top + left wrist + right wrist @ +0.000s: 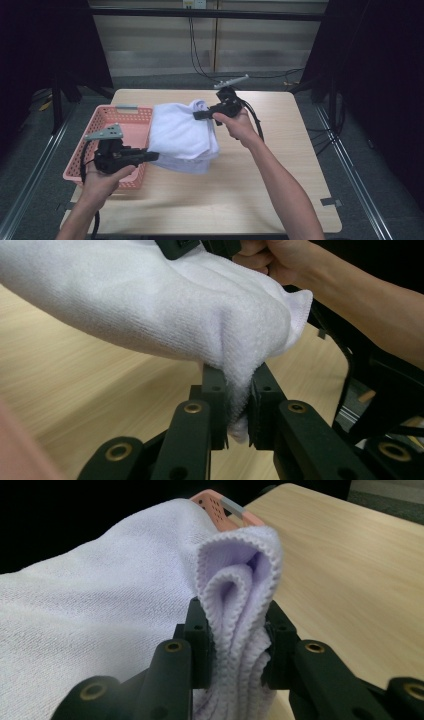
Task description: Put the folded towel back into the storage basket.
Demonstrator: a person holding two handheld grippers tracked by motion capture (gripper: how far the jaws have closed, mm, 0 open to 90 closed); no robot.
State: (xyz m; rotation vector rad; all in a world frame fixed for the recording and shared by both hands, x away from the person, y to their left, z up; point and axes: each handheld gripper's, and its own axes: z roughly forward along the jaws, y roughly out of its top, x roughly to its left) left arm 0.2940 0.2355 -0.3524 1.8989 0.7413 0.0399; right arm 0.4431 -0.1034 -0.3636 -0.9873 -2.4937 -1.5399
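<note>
A folded white towel [181, 135] hangs in the air between my two grippers, above the left part of the wooden table [280, 165]. My left gripper [152, 156] is shut on the towel's near corner; in the left gripper view the cloth [165, 305] is pinched between the black jaws [239, 410]. My right gripper [199, 115] is shut on the far corner, and the right gripper view shows several folded layers of the towel [100, 615] bunched between its jaws [237, 645]. The towel sags in the middle.
A pink perforated basket [112, 130] stands on the table's left side, partly under the towel; its rim [220, 505] peeks over the cloth in the right gripper view. Dark frame posts and cables lie beyond the far edge.
</note>
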